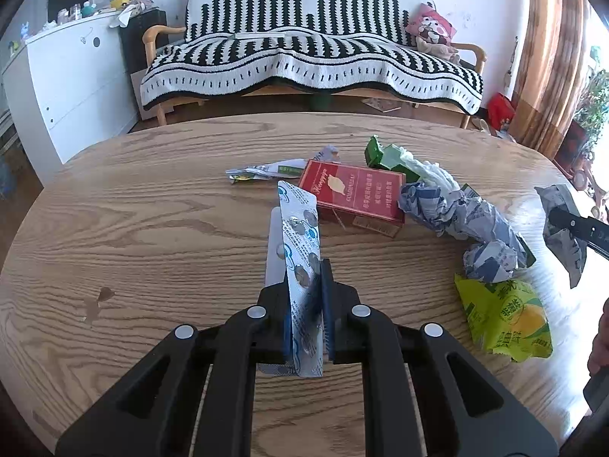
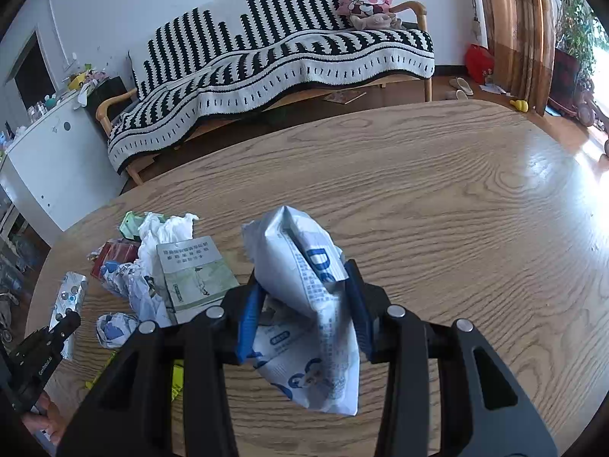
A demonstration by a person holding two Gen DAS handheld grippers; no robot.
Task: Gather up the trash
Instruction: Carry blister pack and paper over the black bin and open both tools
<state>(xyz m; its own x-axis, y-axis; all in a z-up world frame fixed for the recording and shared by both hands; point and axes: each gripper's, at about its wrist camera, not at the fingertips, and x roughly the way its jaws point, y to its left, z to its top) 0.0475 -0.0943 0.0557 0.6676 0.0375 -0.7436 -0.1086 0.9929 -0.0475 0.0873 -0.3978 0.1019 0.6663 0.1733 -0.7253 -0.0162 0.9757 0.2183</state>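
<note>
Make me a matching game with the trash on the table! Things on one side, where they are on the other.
Things:
1. pill blister pack
2. white crumpled wrapper
3. red box
4. yellow-green snack bag

Places:
A. lying on the table, nearest the right edge of the left view
B. pinched in the left gripper
C. lying flat mid-table
D. squeezed in the right gripper

Pairs: 1-B, 2-D, 3-C, 4-A
</note>
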